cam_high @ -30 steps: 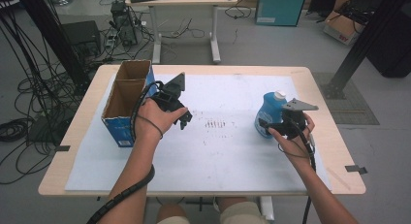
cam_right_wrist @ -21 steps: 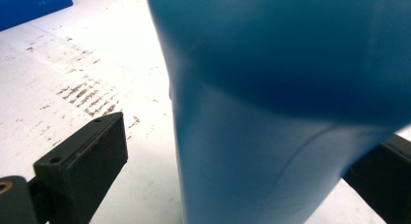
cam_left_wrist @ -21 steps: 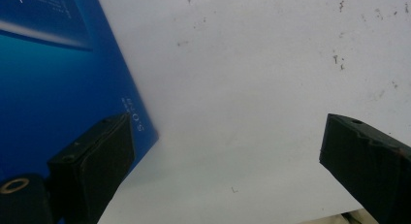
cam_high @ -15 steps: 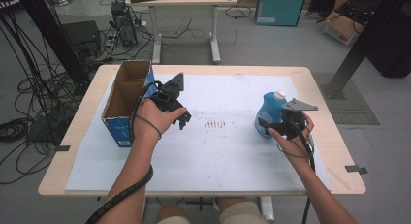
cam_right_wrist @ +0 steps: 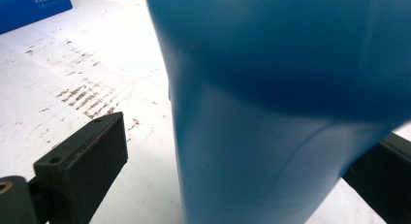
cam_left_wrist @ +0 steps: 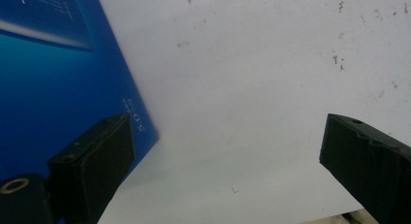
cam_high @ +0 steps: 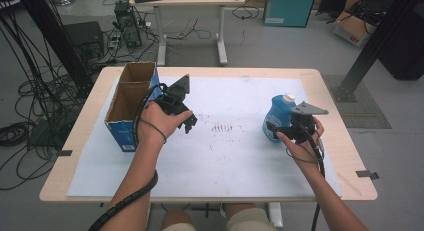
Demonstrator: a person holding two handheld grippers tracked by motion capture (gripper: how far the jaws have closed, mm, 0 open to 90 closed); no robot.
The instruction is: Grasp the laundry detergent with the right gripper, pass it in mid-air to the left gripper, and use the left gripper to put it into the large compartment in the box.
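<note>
While the person's forearms reach in from the near edge of the table [cam_high: 330, 86], the right claw [cam_high: 278, 129] sits at the blue bottle [cam_high: 277, 116], which stands upright on the white sheet [cam_high: 240, 156] toward the right side of the table. Its white cap [cam_high: 288, 97] points up. Seen from the right gripper view, the bottle's blue body [cam_right_wrist: 271, 112] rises between the two black jaws, which stand spread: the left jaw is clearly apart from the bottle, with bare sheet showing in the gap, and the right jaw is mostly hidden behind the bottle, so contact on that side cannot be told.

On the other side, the left claw [cam_high: 189, 122] hovers over the sheet just beside the open cardboard box [cam_high: 131, 103], whose outer wall is blue. Looking along the left gripper view, the jaws are spread wide with nothing between them but white sheet [cam_left_wrist: 242, 103]; the box's blue wall [cam_left_wrist: 58, 78] lies close behind the left jaw.

Between the two claws, a patch of dark smudges [cam_high: 222, 127] marks the sheet. The bottle and the box are well apart.
</note>
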